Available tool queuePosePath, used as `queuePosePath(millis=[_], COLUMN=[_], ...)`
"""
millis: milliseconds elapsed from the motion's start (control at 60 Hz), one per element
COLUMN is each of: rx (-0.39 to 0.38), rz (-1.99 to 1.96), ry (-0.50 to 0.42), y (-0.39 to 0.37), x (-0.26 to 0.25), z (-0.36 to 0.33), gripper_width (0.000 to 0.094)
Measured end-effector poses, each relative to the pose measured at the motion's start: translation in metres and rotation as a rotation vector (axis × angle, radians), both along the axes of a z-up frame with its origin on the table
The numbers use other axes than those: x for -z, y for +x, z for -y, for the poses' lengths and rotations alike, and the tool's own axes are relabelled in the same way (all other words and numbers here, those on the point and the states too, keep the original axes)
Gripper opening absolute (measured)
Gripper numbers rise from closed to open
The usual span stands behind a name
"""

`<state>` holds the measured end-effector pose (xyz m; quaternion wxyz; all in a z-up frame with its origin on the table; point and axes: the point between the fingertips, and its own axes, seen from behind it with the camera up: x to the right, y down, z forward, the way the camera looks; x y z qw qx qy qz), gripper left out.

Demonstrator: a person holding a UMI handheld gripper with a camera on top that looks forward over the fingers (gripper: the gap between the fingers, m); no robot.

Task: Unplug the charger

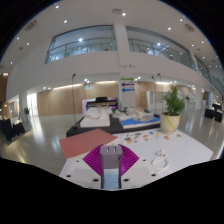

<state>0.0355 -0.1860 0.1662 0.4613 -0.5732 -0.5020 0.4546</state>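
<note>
My gripper (111,153) is shut on a grey-white charger block (111,170). The two purple pads (95,160) press on its left and right sides. The charger's two metal prongs (111,148) stick out ahead of the fingertips, free in the air, with no socket around them. The block hangs above the near edge of a white table (180,150). A thin white cable (158,155) lies on the table just right of the fingers.
A reddish-brown mat (82,142) lies on the table ahead and left of the fingers. Beyond the table is a large hall with a low display stand (120,122), a potted plant (173,105) and a dark piano (97,103).
</note>
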Motion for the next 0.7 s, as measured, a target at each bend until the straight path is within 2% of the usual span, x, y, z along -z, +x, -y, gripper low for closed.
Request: queuePosePath(millis=[83, 183, 317, 450, 500, 583, 617, 700], rx=[0.041, 0.096, 0.142, 0.155, 0.152, 0.129, 0.112, 0.105], rz=[-0.030, 0.045, 0.257, 0.419, 0.443, 0.471, 0.477, 0.474], ry=[0.017, 0.059, 0.117, 0.137, 0.132, 0.130, 0.124, 0.118], y=[0.008, 0.016, 0.031, 0.033, 0.028, 0.022, 0.022, 0.029], x=[-0.041, -0.038, 0.049, 0.134, 0.151, 0.167, 0.166, 0.153], z=[-0.040, -0.102, -0.174, -0.210, -0.213, -0.216, -0.216, -0.214], gripper_width=[0.0182, 0.0183, 0.0183, 0.0199, 0.0213, 0.0304, 0.0367, 0.0683])
